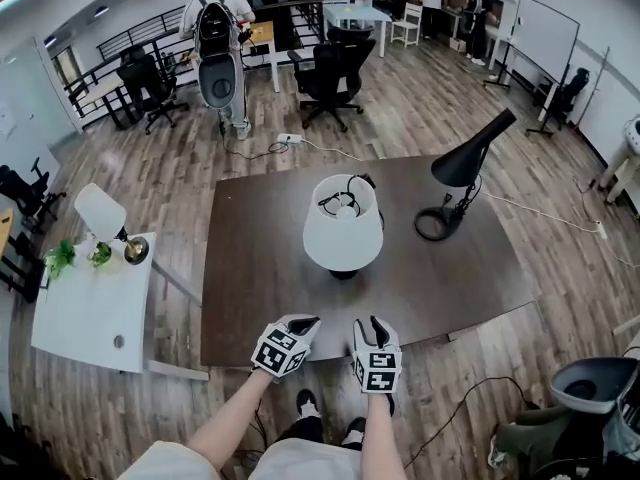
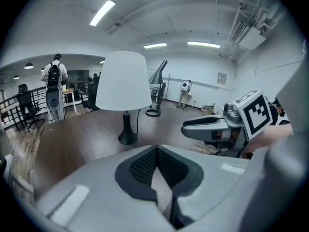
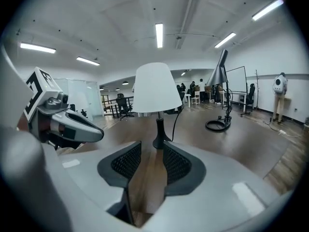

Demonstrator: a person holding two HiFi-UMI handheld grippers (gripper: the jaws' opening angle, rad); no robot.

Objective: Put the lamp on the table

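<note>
The lamp (image 1: 343, 223) stands upright at the middle of the tabletop (image 1: 250, 278), so the placing looks done, and anything further is a matter of shifting it. Judge it a light but awkward thing. The broad white shade (image 2: 123, 81) probably weighs little and looks thin enough to dent or slip if you squeeze it, so keep the tongs off it. What weight there is likely sits low in the small dark base (image 2: 127, 138), which makes the lamp easy to tip if you push it high up. The slender dark stem (image 3: 159, 124) between shade and base is the stiff part and the best place to take hold, low down and just above the base. Mind the cord (image 2: 137, 122) hanging beside the stem down to the tabletop, since it may drag or snag. A black desk lamp (image 1: 465, 173) stands toward the far right part of the tabletop, well apart from the lamp. Your left tongs (image 2: 155, 149) hover at the near edge of the tabletop with the tips drawn together on nothing. Your right tongs (image 3: 152, 147) hover beside them at that same edge, parted by a narrow gap through which only bare tabletop shows between the ribbed pads (image 3: 128, 161); they touch nothing.
</note>
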